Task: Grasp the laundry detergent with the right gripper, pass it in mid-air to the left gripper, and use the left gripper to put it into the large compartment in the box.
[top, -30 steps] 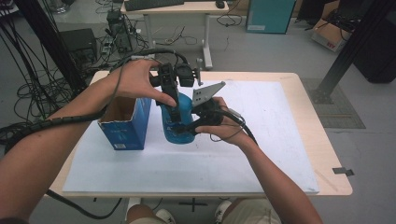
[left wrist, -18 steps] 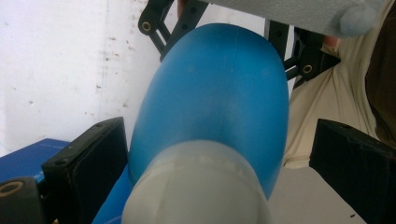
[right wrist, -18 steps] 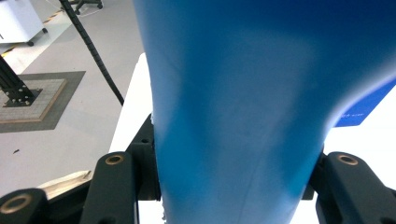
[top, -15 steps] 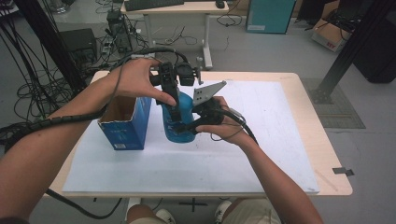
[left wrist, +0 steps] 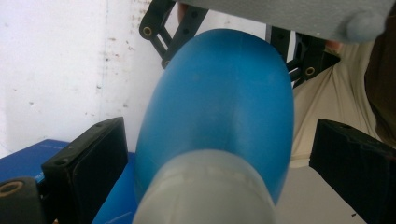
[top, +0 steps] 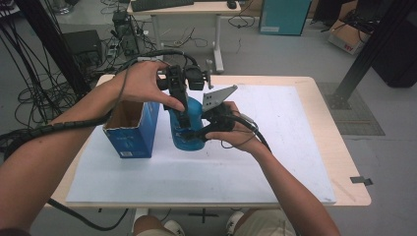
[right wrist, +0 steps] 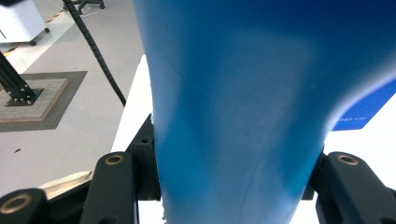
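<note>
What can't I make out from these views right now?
- Blue bottle: its top, high view, covered by the left gripper and hand.
- Open blue box: its contents, high view, inside too dark.
- Right gripper: jaw tips, right gripper view, hidden behind the bottle.
- Bottle's label or print: none legible, both gripper views blurred close-up.

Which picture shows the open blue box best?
The high view: the blue box stands whole on the white sheet, top open, left of the blue bottle. The left gripper view catches just a blue corner at the bottom left; the right gripper view shows a blurred blue patch behind the bottle.
</note>
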`<state>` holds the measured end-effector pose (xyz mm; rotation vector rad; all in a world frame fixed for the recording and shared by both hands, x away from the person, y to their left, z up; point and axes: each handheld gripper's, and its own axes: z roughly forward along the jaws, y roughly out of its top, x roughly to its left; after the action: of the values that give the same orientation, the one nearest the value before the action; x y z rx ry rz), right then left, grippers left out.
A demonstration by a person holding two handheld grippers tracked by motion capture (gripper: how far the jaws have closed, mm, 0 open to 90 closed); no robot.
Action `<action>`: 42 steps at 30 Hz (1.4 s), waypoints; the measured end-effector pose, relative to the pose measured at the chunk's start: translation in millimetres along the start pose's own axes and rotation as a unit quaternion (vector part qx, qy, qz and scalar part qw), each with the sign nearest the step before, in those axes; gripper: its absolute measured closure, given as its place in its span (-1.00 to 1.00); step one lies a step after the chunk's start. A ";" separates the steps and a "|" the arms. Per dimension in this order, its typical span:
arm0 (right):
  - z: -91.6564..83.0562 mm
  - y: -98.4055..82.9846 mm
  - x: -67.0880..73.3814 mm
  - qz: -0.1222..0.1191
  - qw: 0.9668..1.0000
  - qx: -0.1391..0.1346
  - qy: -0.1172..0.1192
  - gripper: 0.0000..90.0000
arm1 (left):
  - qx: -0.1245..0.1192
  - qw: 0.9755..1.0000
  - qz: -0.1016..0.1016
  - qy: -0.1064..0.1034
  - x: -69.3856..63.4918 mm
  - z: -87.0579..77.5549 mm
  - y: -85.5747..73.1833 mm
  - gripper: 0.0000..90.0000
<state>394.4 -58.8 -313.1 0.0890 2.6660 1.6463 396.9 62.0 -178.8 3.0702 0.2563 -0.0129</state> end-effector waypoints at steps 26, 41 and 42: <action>-1.5 0.5 0.4 -0.008 1.000 -0.006 0.002 -0.02 | 0.005 1.000 0.005 -0.004 1.4 -0.4 0.4 -0.88; -0.9 0.8 1.0 -0.006 1.000 -0.006 0.007 -0.02 | 0.009 0.999 0.046 0.000 6.3 1.1 2.7 -0.86; -0.7 0.8 0.3 -0.009 1.000 -0.008 0.008 -0.02 | 0.009 0.999 0.046 0.001 6.5 1.2 2.7 -0.85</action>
<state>394.1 -59.1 -312.1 0.0524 2.6563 1.6688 403.7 60.3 -180.0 3.0958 0.1152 -0.0091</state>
